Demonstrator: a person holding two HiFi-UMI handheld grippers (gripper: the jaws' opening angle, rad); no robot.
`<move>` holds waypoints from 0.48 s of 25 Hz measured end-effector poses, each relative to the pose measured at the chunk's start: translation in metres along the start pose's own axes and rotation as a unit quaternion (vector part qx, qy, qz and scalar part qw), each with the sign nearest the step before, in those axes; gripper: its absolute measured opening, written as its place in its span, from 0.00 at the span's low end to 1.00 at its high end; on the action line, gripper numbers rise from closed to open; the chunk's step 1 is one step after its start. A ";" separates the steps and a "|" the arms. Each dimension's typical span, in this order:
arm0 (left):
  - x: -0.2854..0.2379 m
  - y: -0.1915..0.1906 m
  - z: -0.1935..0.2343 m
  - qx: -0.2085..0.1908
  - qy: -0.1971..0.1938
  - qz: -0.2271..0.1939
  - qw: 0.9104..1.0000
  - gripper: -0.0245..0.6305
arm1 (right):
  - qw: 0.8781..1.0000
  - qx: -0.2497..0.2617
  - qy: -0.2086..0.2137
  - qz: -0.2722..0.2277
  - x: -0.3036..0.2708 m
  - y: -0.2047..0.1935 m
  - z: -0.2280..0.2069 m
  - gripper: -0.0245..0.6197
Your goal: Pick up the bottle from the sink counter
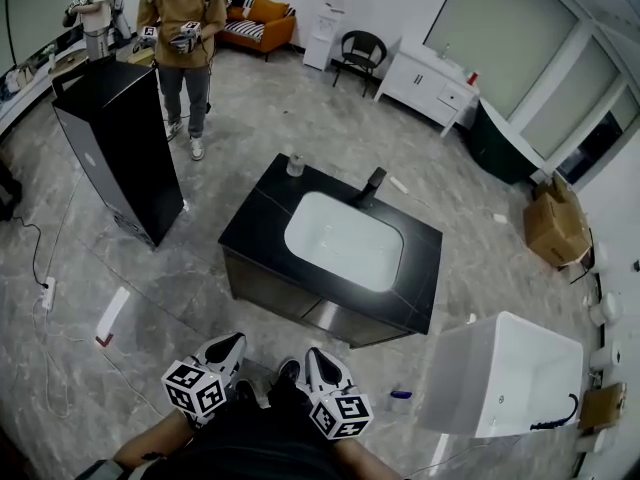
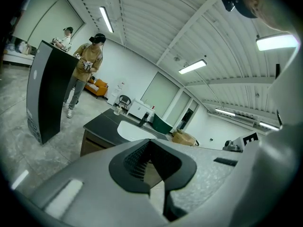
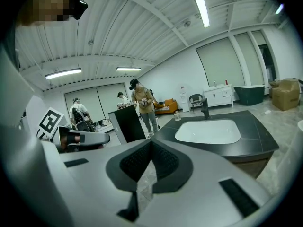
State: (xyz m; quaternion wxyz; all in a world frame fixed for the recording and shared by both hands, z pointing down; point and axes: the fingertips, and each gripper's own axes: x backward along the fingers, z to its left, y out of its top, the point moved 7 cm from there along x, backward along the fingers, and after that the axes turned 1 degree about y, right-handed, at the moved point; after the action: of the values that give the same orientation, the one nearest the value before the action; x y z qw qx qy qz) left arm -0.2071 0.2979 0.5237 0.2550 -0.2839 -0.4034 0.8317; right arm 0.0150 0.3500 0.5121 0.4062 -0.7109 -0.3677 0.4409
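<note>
Bottle (image 1: 295, 165): small, pale, apparently clear, upright on the far left corner of the sink counter (image 1: 250, 230). It sits beyond the white basin (image 1: 343, 240) and left of the dark faucet (image 1: 372, 186), apart from both, with bare black top around it. The counter is an island on the marble floor. A tall black cabinet (image 1: 115, 138) stands off to its left, and a bystander (image 1: 185, 48) holding similar grippers stands behind that. The operator is on the near side, well apart from the counter, with both tools held low and close in front of the body. Left gripper (image 1: 232, 343): fingers pressed together, nothing between them. Right gripper (image 1: 314, 356): the same, pads meeting, empty. Each gripper view shows the bottle small and distant past closed tips, so I judge this as the approach, with no reach begun. To do it well, I would close the distance first, probably around the counter's left side rather than stretching across the basin. The left tool seems better placed for that corner. The fingers need to spread wide before they arrive, not at the bottle. They should come in roughly level at mid-body, one finger on each side, and close gently, since a light bottle could tip or skid on the glossy top. A straight lift would keep it clear of the faucet.
</note>
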 end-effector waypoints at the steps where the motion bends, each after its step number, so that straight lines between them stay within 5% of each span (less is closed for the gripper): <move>1: 0.000 0.001 0.002 0.003 0.000 -0.002 1.000 0.04 | 1.000 0.003 -0.001 0.001 -0.002 0.002 0.001 0.03; 12: -0.012 0.022 0.019 -0.007 0.022 -0.019 1.000 0.04 | 1.000 0.007 0.028 -0.004 -0.043 0.013 -0.003 0.03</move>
State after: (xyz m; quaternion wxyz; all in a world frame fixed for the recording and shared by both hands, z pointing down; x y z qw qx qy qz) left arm -0.2157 0.2686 0.5184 0.2777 -0.2964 -0.4091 0.8172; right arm 0.0052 0.3064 0.5148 0.4228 -0.7190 -0.3561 0.4214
